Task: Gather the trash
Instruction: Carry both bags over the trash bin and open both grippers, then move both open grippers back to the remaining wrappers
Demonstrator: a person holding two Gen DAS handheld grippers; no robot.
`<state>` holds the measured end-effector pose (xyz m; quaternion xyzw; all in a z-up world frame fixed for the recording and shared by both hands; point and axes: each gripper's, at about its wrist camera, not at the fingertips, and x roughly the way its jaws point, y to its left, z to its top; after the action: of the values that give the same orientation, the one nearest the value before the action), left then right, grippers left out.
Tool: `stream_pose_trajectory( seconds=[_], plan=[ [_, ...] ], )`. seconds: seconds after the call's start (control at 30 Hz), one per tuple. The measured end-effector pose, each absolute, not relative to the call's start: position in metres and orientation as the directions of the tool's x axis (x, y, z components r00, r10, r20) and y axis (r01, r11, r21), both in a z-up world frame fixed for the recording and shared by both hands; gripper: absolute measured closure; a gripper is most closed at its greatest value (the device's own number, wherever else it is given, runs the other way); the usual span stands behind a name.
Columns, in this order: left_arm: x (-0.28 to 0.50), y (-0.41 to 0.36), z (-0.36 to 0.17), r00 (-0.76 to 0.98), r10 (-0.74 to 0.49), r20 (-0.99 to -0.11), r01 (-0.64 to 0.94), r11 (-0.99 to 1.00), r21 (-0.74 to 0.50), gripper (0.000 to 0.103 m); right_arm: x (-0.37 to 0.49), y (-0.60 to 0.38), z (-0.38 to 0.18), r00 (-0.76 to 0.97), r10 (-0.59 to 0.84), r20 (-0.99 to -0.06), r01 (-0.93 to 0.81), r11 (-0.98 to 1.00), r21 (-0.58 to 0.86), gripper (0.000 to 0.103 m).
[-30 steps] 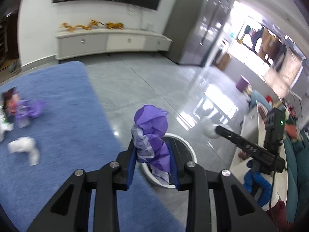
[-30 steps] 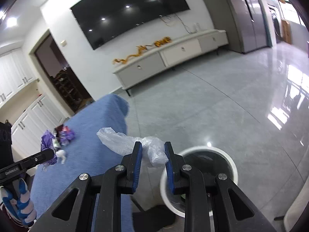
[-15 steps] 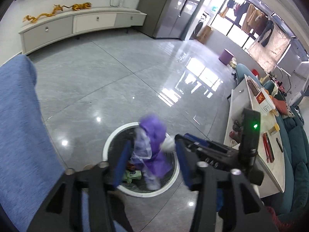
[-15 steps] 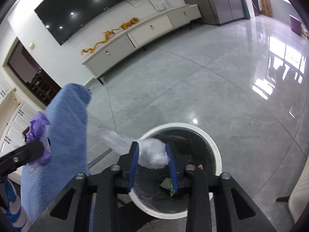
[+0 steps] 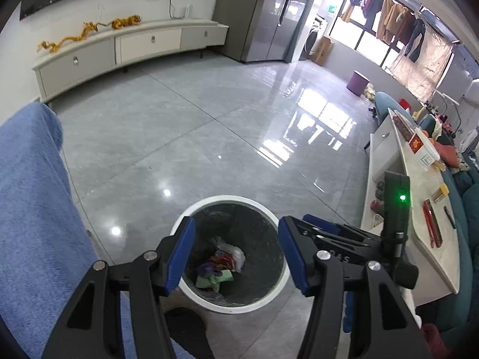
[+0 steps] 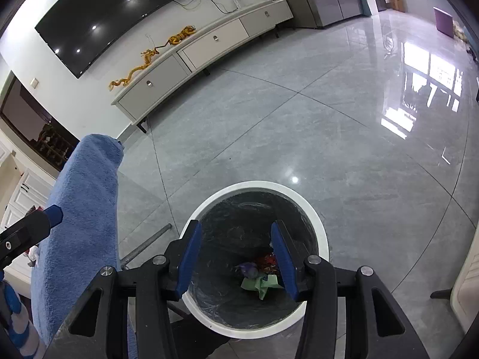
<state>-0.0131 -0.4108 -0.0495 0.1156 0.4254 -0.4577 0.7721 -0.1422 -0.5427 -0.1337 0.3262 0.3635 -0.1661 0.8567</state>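
Grippers hang side by side over the bin [image 5: 233, 302], both released and empty: the left gripper [image 5: 236, 257] and the right gripper [image 6: 233, 261] have just been opening their jaws, and nothing sits between the blue pads [image 5: 179, 257] now. A second ago the left one pinched a purple wad and the right one a clear plastic bag; half a second ago the purple wad was dropping between the left jaws while the bag was still at the right pads. Both pieces are gone from the jaws, so I judge they fell into the bin, where trash [image 6: 260, 275] lies at the bottom: something purple, a green scrap, red wrappers, and in the left view a pale bag [image 5: 232, 252]. That load looks delivered. Left of the bin runs the blue cloth [image 6: 83, 209] over a raised surface; a second ago more litter lay on it, but that part is out of view now, so another trip is probably needed. Beyond the bin stretches the glossy grey floor [image 5: 209, 125], and at the far wall a low cabinet [image 6: 203, 51] under a dark TV [image 6: 119, 9].
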Motion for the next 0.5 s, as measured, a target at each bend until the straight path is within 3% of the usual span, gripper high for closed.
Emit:
stream_pose_trajectory(
  seconds=[0.5],
  plan=[
    [-0.034, -0.366, -0.01, 0.303, -0.64, -0.706, 0.798, 0.576, -0.179, 0.047, -0.161, -0.523, -0.091, 0.705, -0.099, -0.702, 0.51, 0.758, 0.405, 0.053]
  ],
)
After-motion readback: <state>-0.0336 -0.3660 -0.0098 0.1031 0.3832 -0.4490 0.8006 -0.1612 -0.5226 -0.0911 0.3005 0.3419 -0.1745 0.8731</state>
